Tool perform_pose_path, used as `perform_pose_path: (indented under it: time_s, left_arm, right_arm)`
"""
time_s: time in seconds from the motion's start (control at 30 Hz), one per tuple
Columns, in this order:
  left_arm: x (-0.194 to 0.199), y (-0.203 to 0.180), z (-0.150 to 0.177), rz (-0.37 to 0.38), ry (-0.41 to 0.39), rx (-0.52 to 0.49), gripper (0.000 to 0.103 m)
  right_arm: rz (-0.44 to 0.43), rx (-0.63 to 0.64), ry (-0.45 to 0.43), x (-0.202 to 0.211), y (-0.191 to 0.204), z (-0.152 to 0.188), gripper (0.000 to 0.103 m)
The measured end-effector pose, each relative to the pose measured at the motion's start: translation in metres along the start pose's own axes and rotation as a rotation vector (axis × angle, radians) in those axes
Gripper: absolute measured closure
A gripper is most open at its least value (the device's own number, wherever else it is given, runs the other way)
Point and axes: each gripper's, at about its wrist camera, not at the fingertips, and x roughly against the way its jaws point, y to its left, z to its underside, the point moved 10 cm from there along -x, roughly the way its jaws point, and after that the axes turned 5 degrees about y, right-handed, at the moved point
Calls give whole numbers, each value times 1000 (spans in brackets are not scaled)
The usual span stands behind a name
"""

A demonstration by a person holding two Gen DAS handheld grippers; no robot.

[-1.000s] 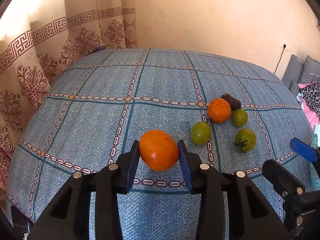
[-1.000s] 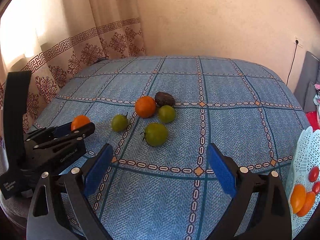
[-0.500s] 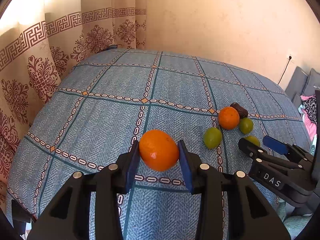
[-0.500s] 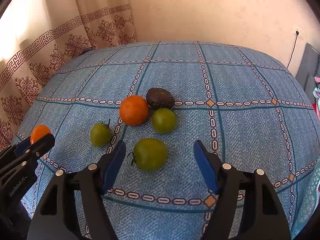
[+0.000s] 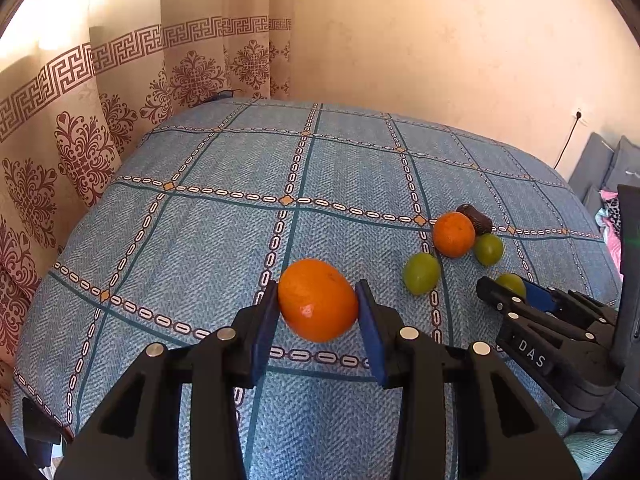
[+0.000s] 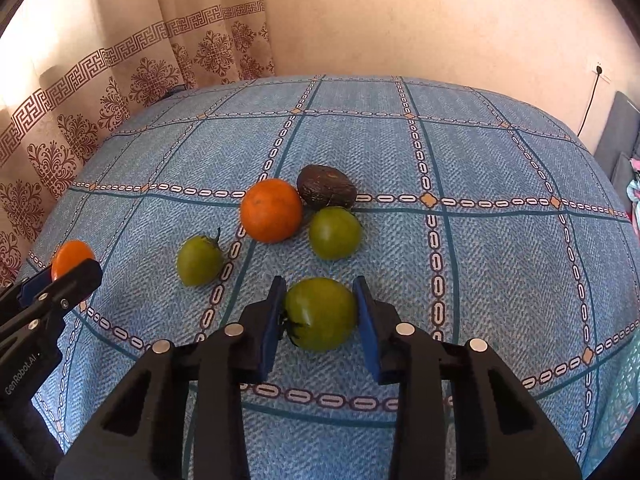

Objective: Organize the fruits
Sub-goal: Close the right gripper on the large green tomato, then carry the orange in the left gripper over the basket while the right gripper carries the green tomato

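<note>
My left gripper [image 5: 318, 312] is shut on an orange [image 5: 318, 300] and holds it above the blue tablecloth; it also shows at the left of the right wrist view [image 6: 60, 276] with the orange [image 6: 72, 256]. My right gripper [image 6: 320, 316] is closed around a large green tomato [image 6: 320, 314] that rests on the cloth, the pads touching its sides; it also shows in the left wrist view [image 5: 516, 296]. A second orange [image 6: 271, 210], a dark avocado [image 6: 326, 192] and two smaller green tomatoes [image 6: 335, 232] [image 6: 199, 261] lie just beyond.
The blue checked tablecloth [image 6: 500, 260] covers the whole table. Patterned curtains [image 5: 80, 128] hang at the left and a plain wall stands behind. Grey cushions [image 5: 600, 168] and a wall socket are at the far right.
My right gripper moved forward and down over the large green tomato and closed from wide open onto it. My left gripper kept hold of the orange and shifted slightly left.
</note>
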Motion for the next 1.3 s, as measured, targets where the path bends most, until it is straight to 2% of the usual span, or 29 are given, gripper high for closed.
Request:
perform_pose_path:
  time_s: [0.3,0.73,1.1,1.3]
  left_arm:
    - [6,-10,1,11,-16,-20,64]
    - [31,-35,-1,44,-69,-68,64]
    - [67,-65,-6,70,-141,-125,64]
    - [88,-88,-7,87,-176,-165,64]
  right_arm:
    - [-11,-23,-34,29,-7,7,68]
    - [-17,-49,-135,96,-20,6,68]
    - [-19,-74,-224,150,-37,7,68]
    - [-19,-109,-261,172,-59,12,68]
